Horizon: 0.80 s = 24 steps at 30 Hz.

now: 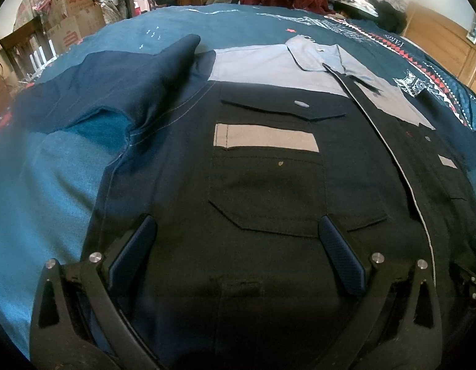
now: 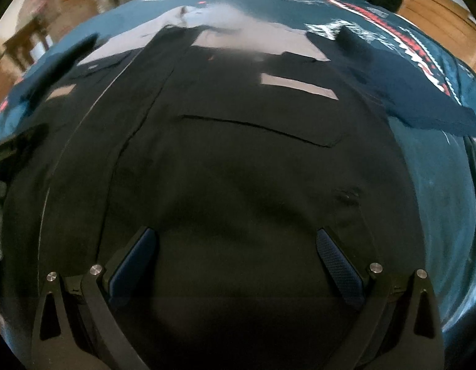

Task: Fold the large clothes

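My left hand-held gripper (image 1: 235, 231) is spread wide, with nothing between its blue pads (image 1: 341, 257). It hangs just over the dark shirt (image 1: 268, 185), low on the front. At 12 o'clock from it I see a chest pocket (image 1: 268, 197) with a tan strip (image 1: 265, 138) across the top. Past that is the grey collar (image 1: 327, 57). At 10 o'clock one sleeve (image 1: 121, 92) lies bunched up and sticks out to the side. The shirt lies flat, front side up, on a bed with a teal cover (image 1: 37, 185). At 11 o'clock, far off, there are brown boxes (image 1: 74, 12) in a pile. My right hand-held gripper (image 2: 238, 242) is spread wide too and holds nothing. It hangs over the other half of the shirt front. At 1 o'clock from it is the second tan strip (image 2: 296, 85) above a pocket flap (image 2: 256, 129). At 2 o'clock the other sleeve (image 2: 401, 92) reaches out over the teal cover. This view is blurry, so I cannot tell if the pads touch the cloth.
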### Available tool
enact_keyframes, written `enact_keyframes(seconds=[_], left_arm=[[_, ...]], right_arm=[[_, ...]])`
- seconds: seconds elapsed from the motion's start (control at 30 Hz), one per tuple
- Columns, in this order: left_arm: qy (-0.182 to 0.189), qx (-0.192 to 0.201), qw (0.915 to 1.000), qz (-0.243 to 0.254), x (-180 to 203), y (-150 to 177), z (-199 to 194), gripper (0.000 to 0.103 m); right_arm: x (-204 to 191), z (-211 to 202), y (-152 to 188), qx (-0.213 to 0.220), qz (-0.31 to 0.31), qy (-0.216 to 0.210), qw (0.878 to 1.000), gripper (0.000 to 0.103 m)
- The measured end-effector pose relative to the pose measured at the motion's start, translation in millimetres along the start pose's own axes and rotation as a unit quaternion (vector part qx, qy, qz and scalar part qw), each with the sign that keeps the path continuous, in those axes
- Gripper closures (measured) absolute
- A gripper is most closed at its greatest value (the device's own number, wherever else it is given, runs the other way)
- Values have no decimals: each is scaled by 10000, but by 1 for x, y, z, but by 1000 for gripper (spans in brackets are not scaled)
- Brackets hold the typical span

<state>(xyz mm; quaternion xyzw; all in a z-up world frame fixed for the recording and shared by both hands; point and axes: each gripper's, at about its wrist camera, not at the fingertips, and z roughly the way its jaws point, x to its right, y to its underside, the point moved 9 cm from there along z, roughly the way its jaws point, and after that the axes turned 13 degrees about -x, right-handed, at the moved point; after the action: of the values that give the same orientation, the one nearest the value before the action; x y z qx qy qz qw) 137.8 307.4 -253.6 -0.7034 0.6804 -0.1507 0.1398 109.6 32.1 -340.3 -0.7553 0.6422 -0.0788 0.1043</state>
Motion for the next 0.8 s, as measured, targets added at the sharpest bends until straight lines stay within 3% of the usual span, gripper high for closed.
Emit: enact_keyframes(seconds=[0.17, 0.3, 0.37, 0.47, 0.57, 0.8], left_arm=[[-10, 34, 9999, -140, 3, -6, -8, 0], [102, 251, 9992, -277, 20, -26, -18, 0], [78, 327, 9993, -166, 41, -43, -18, 0], [-47, 389, 9992, 90, 73, -60, -15, 0], [-146, 446, 9983, 332, 107, -71, -9, 0], [-234, 32, 9976, 652, 143, -58, 23, 0]], right_arm=[[17, -22, -2, 41, -269, -460, 9986, 0], [87, -65, -25, 581, 153, -635, 9962, 0], [138, -85, -37, 838, 453, -256, 9951, 0], [222, -109, -50, 1173, 925, 773, 9858, 0], [275, -130, -52, 1404, 1401, 1178, 9730, 0], [291, -186, -52, 2078, 1599, 1613, 9514, 0]])
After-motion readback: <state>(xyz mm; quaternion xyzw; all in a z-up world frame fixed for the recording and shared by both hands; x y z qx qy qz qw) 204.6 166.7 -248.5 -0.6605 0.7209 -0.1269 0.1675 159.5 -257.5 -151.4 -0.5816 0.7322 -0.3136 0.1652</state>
